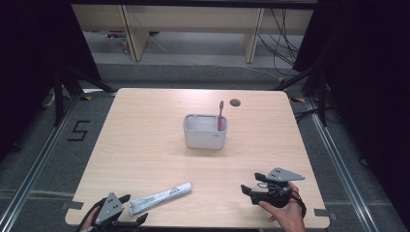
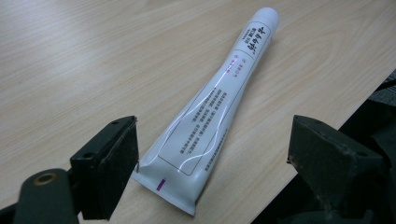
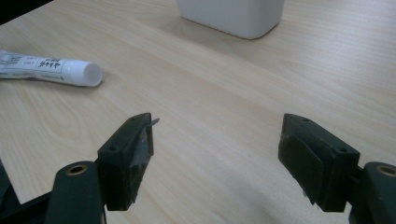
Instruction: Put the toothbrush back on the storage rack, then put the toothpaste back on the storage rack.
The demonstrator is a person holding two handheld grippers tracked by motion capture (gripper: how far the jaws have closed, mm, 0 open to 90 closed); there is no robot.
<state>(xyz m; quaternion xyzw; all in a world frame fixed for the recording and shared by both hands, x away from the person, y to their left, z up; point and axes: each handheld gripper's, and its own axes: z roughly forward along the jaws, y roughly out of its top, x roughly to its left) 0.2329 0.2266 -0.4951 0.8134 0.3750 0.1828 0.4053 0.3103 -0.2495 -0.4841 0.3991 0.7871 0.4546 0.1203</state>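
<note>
Between the spread jaws of the left gripper (image 2: 212,163) lies the tube (image 2: 212,109), crimped end nearest, long axis running straight ahead on the bench (image 2: 70,60), untouched. The right gripper (image 3: 217,156), jaws apart and empty, stands well off.

White tube (image 2: 205,112), purple print; red toothbrush (image 1: 221,115); grey holder (image 1: 204,137).

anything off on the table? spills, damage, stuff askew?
Nothing stands out. The toothpaste tube lies flat near the front edge, intact, between the left gripper's open jaws. The toothbrush stands in the white holder. No spills.
</note>
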